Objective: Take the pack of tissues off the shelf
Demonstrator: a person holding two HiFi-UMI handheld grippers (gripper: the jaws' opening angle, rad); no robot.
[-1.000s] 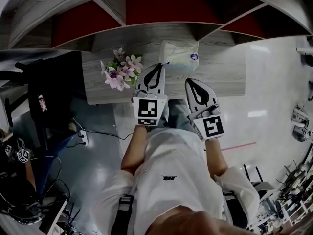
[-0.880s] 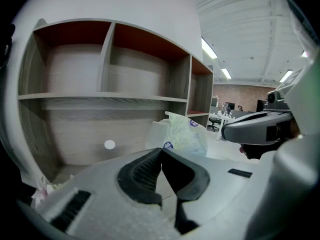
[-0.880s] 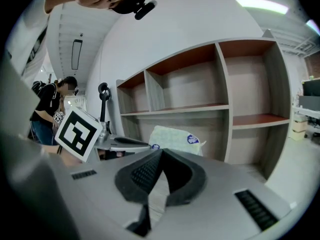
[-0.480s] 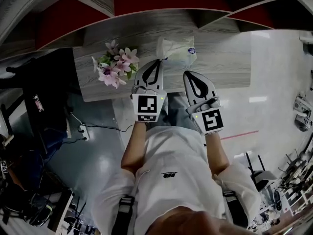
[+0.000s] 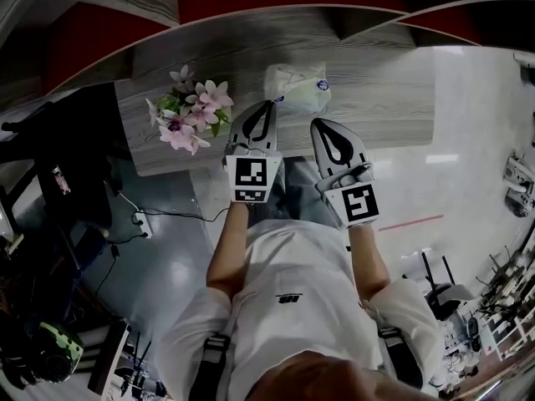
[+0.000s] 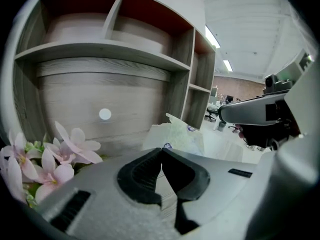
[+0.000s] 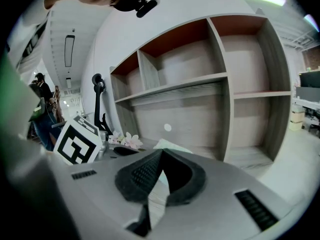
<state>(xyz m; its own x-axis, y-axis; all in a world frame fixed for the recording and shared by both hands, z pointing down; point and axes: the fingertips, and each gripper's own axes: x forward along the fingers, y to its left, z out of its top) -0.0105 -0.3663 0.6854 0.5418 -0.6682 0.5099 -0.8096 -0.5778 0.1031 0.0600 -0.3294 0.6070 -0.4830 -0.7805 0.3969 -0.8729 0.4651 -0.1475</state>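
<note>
The pack of tissues point(image 5: 295, 88) lies on the shelf point(image 5: 393, 98) at upper centre, long axis across the frame, just beyond the left gripper point(image 5: 268, 105), the right gripper point(image 5: 318, 124) farther back, both jaws pressed together and empty.

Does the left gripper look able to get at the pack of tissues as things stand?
Probably yes: the pack of tissues lies on the open shelf just ahead of the left gripper, the flowers off to one side. Its jaws are together and would need opening.
</note>
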